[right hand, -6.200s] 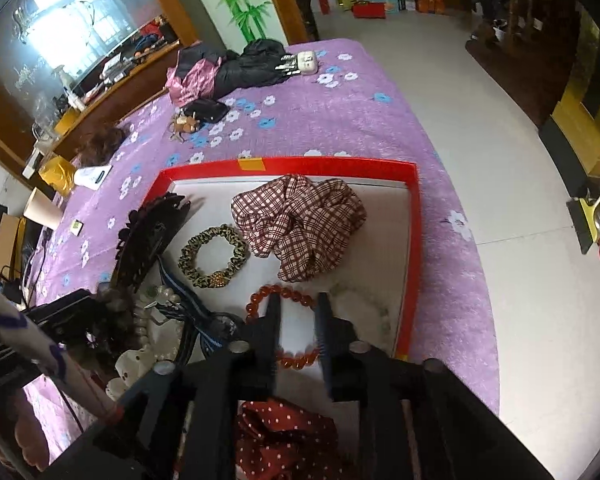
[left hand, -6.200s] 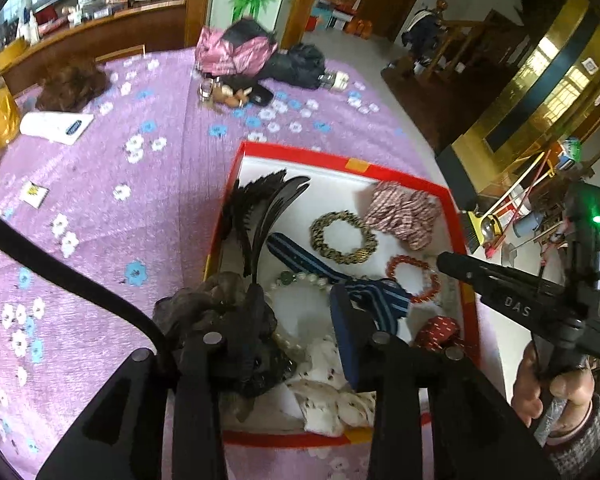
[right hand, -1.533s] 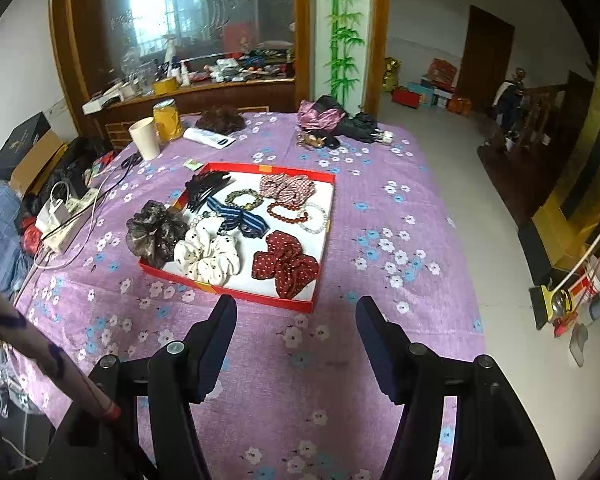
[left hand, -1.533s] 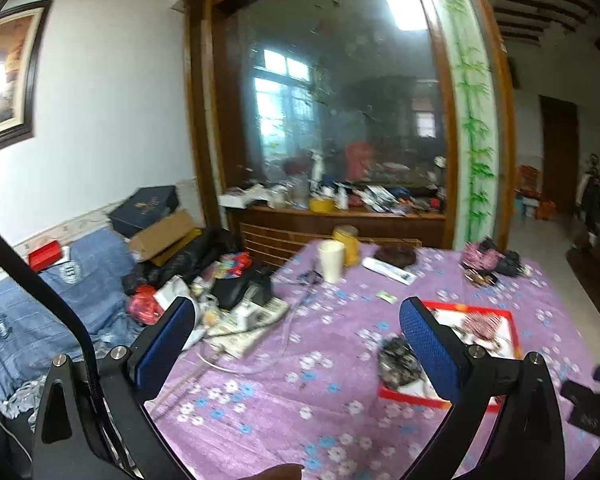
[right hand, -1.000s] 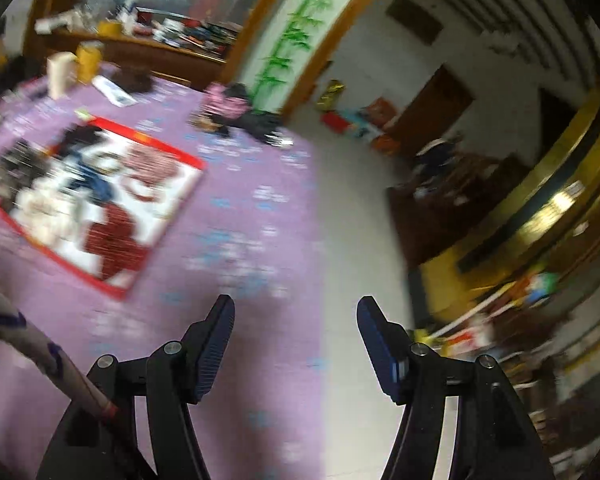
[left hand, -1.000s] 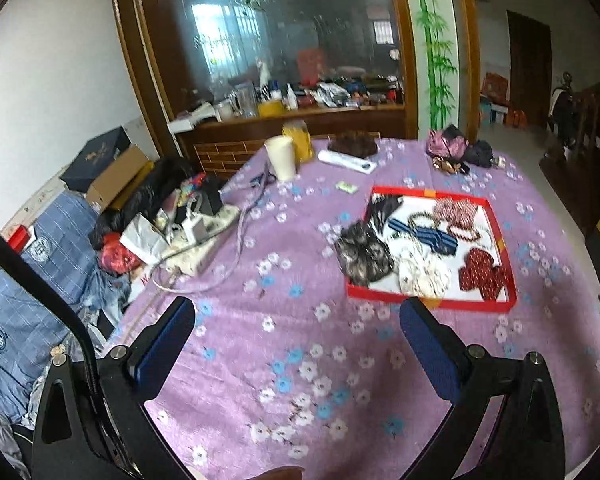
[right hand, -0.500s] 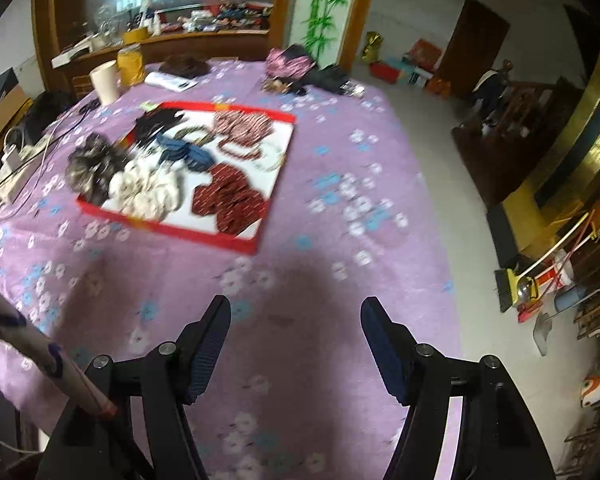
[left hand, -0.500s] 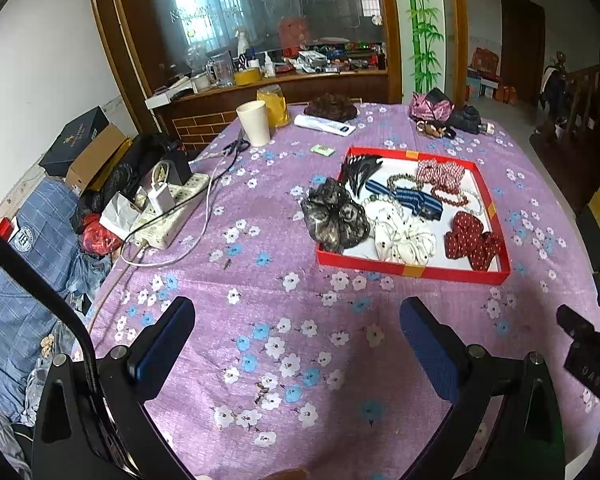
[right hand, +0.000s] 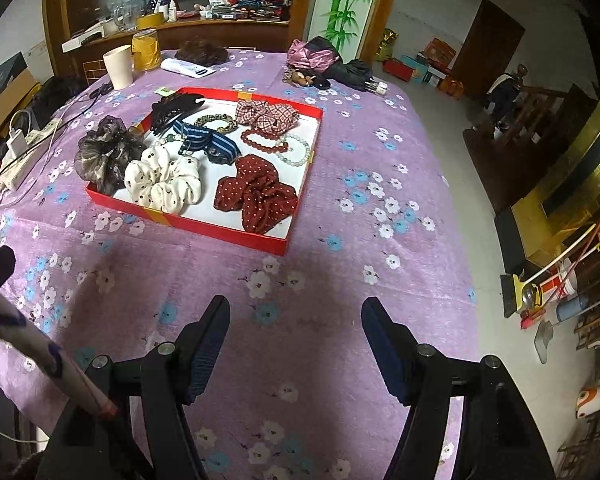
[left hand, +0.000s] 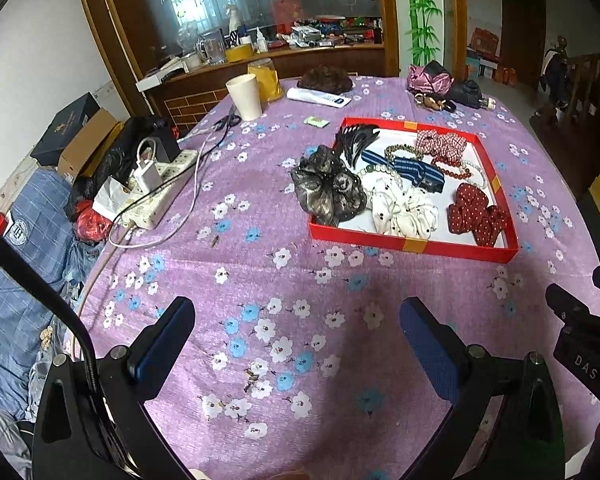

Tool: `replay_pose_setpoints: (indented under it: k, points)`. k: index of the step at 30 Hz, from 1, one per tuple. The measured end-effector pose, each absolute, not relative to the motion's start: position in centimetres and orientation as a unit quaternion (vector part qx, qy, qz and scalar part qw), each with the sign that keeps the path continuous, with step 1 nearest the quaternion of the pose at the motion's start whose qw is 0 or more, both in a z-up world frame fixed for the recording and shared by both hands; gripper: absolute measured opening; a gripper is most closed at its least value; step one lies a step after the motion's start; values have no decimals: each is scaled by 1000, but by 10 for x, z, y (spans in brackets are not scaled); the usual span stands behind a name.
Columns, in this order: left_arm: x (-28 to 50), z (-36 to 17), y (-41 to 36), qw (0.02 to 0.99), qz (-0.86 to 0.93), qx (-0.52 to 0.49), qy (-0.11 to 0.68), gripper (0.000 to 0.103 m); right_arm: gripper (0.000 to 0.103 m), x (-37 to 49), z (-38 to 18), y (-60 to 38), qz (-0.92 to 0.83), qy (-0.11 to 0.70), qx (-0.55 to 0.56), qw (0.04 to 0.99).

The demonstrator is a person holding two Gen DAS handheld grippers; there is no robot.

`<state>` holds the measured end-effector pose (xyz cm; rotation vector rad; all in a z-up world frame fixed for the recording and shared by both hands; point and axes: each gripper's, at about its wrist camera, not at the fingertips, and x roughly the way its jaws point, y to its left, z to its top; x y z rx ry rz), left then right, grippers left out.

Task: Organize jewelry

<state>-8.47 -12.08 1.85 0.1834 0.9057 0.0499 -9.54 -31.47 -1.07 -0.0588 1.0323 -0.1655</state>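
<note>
A red tray (left hand: 414, 245) (right hand: 188, 218) on the purple flowered tablecloth holds several scrunchies, bracelets and hair pieces. A grey-black scrunchie (left hand: 327, 188) (right hand: 108, 153) hangs over its left rim. A white dotted scrunchie (left hand: 404, 208) (right hand: 163, 181) and a red dotted one (left hand: 476, 210) (right hand: 256, 196) lie along the near side. My left gripper (left hand: 296, 334) is open and empty, well short of the tray. My right gripper (right hand: 296, 332) is open and empty, near the table's front edge.
A power strip with cables (left hand: 156, 188) lies at the table's left. A paper cup (left hand: 246, 96), a yellow jar (left hand: 265, 80), a dark wig (left hand: 326, 79) and a pink bag (left hand: 430, 78) stand at the far side. The floor drops off at the right (right hand: 500, 152).
Both grippers have pulled back from the tray since 6 s ago, opened wide, swung about, and now point down at the table with the tray farther off.
</note>
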Motion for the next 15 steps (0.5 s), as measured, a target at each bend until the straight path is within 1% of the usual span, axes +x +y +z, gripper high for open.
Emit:
replay_pose_setpoints:
  k: [15]
  points:
    - [-77, 3, -128, 880, 13, 83, 467, 102, 74, -87, -20, -307, -68, 501, -31, 862]
